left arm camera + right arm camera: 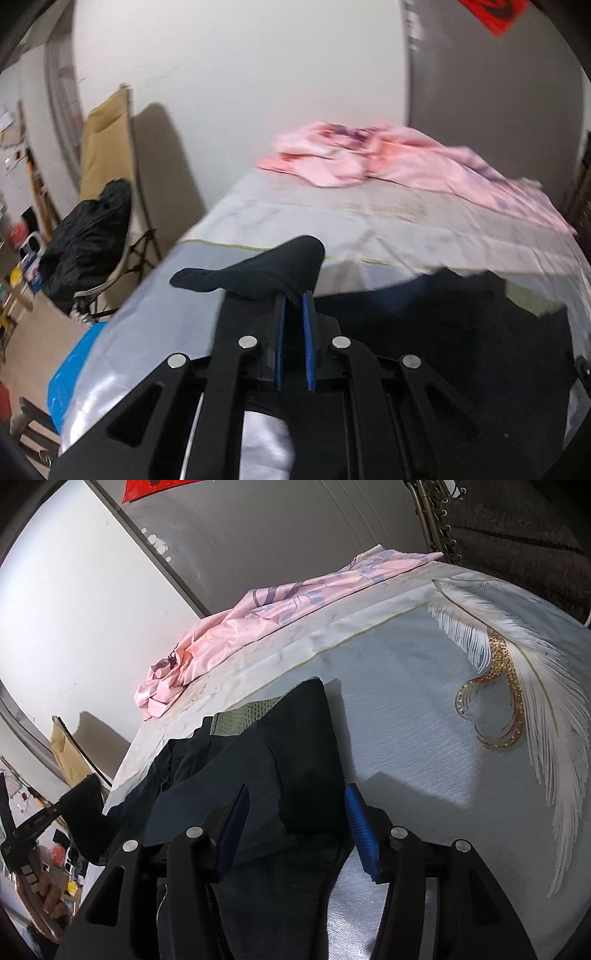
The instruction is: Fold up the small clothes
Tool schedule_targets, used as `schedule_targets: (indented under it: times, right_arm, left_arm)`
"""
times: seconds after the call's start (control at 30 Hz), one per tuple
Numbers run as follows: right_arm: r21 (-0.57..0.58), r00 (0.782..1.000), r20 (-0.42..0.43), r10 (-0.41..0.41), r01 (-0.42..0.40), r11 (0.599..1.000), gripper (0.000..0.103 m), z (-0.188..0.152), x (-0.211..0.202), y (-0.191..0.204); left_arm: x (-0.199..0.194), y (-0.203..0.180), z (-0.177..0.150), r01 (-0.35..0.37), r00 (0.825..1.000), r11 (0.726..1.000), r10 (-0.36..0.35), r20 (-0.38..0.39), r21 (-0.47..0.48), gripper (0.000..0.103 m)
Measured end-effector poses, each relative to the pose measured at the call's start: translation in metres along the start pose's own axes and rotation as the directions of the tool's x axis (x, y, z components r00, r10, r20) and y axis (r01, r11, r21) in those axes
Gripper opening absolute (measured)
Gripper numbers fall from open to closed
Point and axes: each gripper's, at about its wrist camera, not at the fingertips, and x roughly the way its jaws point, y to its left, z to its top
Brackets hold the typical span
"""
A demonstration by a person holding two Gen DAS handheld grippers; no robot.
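A dark navy garment (280, 760) with a green mesh lining (240, 720) lies partly folded on the grey bedcover (406, 746). My right gripper (295, 801) hovers open just over its near end, one blue pad on each side of the fold. My left gripper (293, 295) is shut on a black sock-like piece (258, 273) that drapes over its left finger above the bed. The same dark garment (443, 332) spreads to the right of it. In the right wrist view, the left gripper (62, 808) holds that black piece (83, 812) at the bed's left edge.
A crumpled pink floral sheet (388, 158) (236, 627) lies at the far end of the bed by the wall. A folding chair (107, 147) with a black bag (88, 236) stands left of the bed. A person's hand (48, 893) grips the left tool.
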Motion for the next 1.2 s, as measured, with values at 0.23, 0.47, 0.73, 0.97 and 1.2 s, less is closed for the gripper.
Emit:
schedule_targets:
  times: [0.23, 0.47, 0.73, 0.97, 1.2]
  right_arm:
    - [0.011, 1.0, -0.004, 0.013, -0.013, 1.0, 0.057, 0.0, 0.001, -0.001]
    - [0.022, 1.0, -0.014, 0.023, -0.022, 1.0, 0.058, 0.001, 0.002, -0.004]
    - [0.02, 1.0, -0.018, 0.023, -0.023, 1.0, 0.059, 0.0, 0.003, -0.003]
    - [-0.161, 0.999, -0.014, -0.046, 0.043, 0.986, 0.068, -0.001, -0.003, 0.049]
    - [-0.5, 0.999, 0.029, -0.021, 0.033, 0.866, 0.077, -0.007, 0.006, 0.18]
  left_arm:
    - [0.013, -0.094, -0.032, 0.075, 0.995, 0.986, -0.065, -0.071, 0.147, 0.008]
    - [0.031, -0.159, -0.071, 0.11, 0.988, 0.952, -0.072, -0.138, 0.286, 0.012]
    - [-0.002, -0.138, -0.069, 0.116, 0.992, 0.959, -0.101, -0.07, 0.258, 0.075]
    - [-0.033, -0.043, -0.075, 0.031, 0.999, 0.983, -0.036, 0.021, 0.182, 0.092]
    - [0.023, 0.058, -0.086, -0.006, 0.984, 0.997, -0.008, -0.175, -0.077, 0.092]
